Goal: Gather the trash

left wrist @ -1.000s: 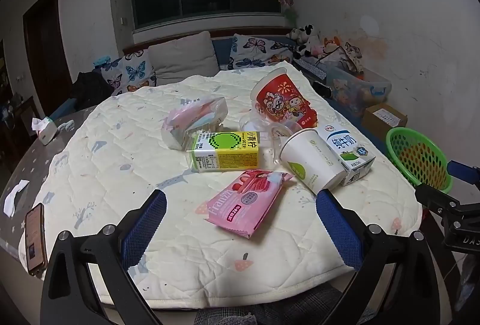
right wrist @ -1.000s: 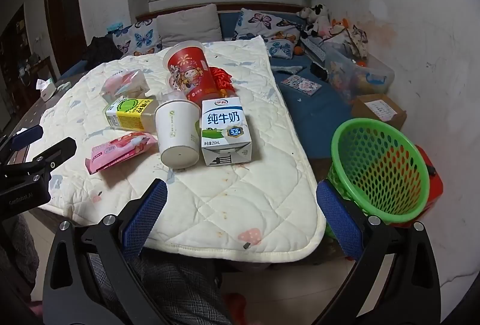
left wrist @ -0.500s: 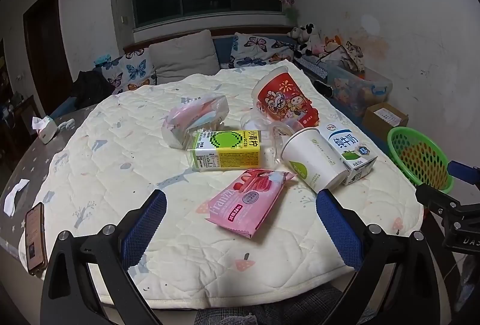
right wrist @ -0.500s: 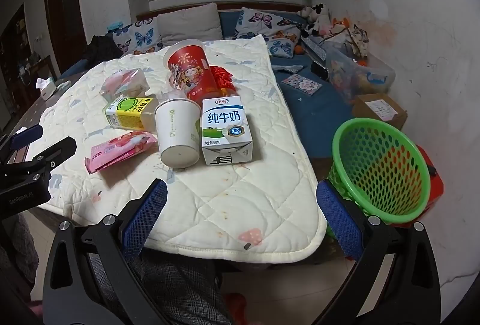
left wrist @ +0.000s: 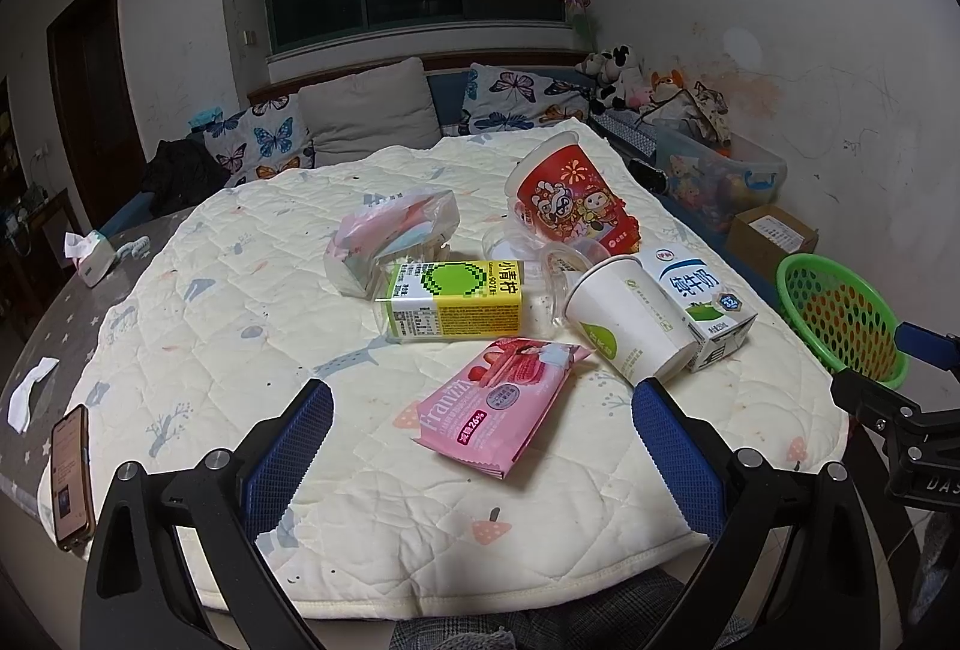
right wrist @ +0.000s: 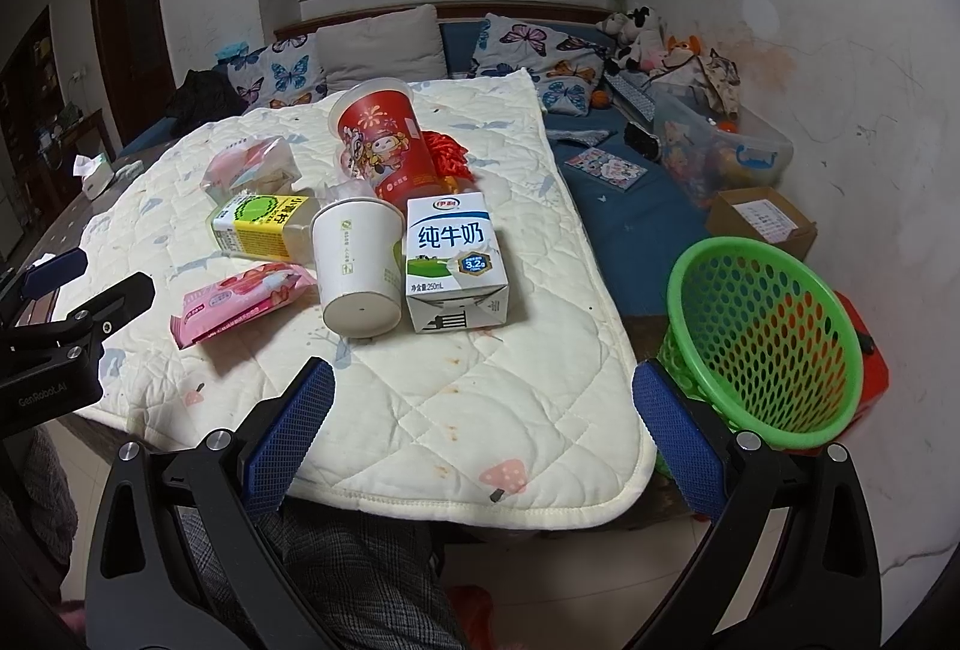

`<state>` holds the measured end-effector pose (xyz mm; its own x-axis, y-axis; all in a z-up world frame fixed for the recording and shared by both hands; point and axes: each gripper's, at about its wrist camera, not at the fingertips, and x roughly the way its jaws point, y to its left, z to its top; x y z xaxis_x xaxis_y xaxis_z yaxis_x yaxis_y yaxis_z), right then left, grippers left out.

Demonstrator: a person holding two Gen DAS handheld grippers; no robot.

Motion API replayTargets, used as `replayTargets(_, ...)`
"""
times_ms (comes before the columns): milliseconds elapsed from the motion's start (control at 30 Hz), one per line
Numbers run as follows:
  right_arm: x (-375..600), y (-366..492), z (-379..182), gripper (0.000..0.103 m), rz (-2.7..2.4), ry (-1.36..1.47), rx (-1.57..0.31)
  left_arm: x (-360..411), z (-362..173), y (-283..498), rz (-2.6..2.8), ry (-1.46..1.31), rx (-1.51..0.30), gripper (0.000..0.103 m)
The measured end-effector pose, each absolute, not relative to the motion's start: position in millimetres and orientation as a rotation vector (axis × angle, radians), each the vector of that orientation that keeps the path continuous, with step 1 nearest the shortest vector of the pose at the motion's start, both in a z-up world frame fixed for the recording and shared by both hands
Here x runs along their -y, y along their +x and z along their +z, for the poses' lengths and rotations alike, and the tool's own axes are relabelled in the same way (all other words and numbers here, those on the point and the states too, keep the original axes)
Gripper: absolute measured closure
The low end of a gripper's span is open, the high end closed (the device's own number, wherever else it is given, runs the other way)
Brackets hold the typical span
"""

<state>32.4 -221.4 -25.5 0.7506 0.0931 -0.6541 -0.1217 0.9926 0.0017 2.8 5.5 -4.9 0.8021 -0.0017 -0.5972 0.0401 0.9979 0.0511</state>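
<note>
**Both claws spread, trash untouched on the quilt**

Left claw (left wrist: 482, 461) hangs w/ blue pads wide apart, nothing between them, at the near edge of the tabletop (left wrist: 60, 326). Right claw (right wrist: 483, 437) is likewise spread and empty, over the quilt's (right wrist: 510, 398) near corner. Just past the left claw lies a pink wafer packet (left wrist: 501, 413). Behind it, a yellow-green drink carton (left wrist: 453, 299) on its side. To the right, a tipped white paper cup (right wrist: 358, 266) touches the milk carton (right wrist: 454, 260). Further back: a clear plastic bag (left wrist: 393, 239) and a red noodle cup (right wrist: 381, 137). Green mesh basket (right wrist: 762, 338) sits off the tabletop's right side, near the right claw.
</note>
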Motion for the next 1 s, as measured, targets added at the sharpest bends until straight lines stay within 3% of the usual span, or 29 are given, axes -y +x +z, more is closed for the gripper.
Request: replayTargets(1000,219,41,-32,0.004,0.135,-0.037,-0.723,-9,-11,14,-0.017,0.058,-0.653,0.006)
